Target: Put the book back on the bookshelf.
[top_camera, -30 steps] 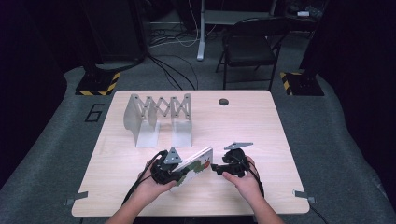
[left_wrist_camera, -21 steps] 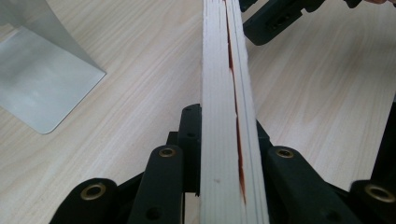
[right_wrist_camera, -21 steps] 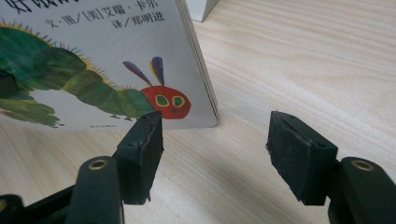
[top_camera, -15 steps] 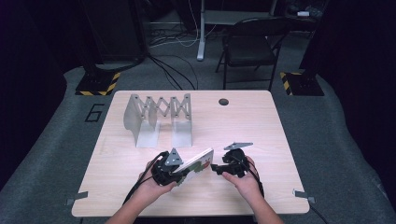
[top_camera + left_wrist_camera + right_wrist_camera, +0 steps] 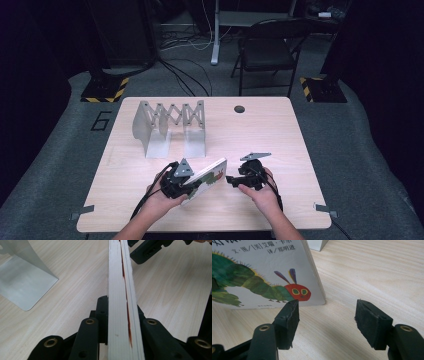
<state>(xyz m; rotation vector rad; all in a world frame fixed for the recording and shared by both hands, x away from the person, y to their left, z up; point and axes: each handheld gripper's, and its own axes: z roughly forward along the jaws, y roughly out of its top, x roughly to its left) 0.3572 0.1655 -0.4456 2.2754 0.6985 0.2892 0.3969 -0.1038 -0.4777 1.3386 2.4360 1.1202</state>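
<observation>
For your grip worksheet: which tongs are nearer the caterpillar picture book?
Left. The left tongs clamp the caterpillar picture book; the right tongs sit open just off its corner.

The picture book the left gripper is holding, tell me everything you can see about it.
The picture book is a thick board book with a white cover showing a green caterpillar with a red head and printed Chinese characters. Its pale page edges look like stacked card, with a red streak along them. It is closed and tilted up on edge above the table, one corner near the wood. The left gripper is clamped on its edge; the right gripper sits just short of it, fingers open and empty.
</observation>
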